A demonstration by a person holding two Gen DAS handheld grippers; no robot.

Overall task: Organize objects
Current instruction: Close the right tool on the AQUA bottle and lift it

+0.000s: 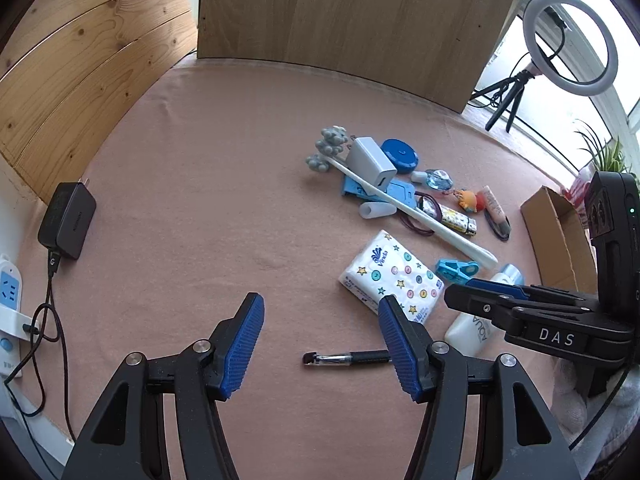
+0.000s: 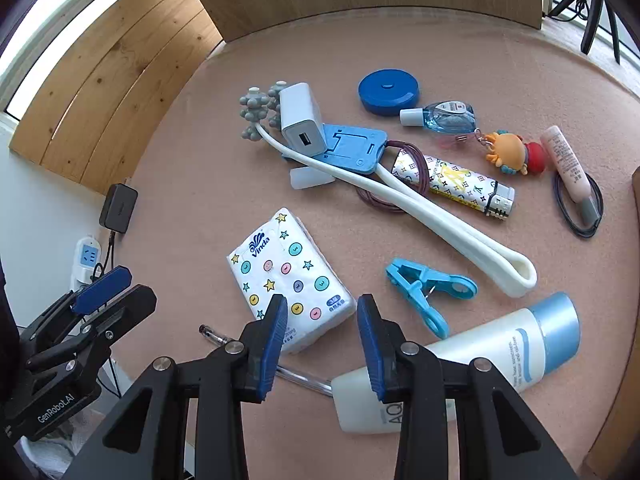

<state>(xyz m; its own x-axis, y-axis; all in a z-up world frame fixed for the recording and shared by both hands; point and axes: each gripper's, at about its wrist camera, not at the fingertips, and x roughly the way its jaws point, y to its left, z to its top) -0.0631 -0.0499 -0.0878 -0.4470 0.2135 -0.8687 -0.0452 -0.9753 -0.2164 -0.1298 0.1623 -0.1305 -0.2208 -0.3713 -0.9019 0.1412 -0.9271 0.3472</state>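
Small objects lie scattered on a pink cloth (image 1: pixel 200 200). My left gripper (image 1: pixel 320 332) is open and empty above a black pen (image 1: pixel 346 358). My right gripper (image 2: pixel 322 332) is open and empty, hovering over the near edge of a Vinda tissue pack (image 2: pixel 288 272) and beside a white lotion tube (image 2: pixel 460 364). The right gripper also shows in the left wrist view (image 1: pixel 492 288). A blue clip (image 2: pixel 430 292), a white massager (image 2: pixel 400 196), a white charger (image 2: pixel 300 120), a blue phone stand (image 2: pixel 352 148), a patterned lighter (image 2: pixel 460 184) and a blue tape measure (image 2: pixel 388 90) lie beyond.
An open cardboard box (image 1: pixel 560 236) stands at the right. A black power adapter (image 1: pixel 68 220) and a white power strip (image 1: pixel 10 308) with cables sit at the left edge. Wooden boards (image 1: pixel 352 20) stand behind. A ring light (image 1: pixel 570 44) stands at the back right.
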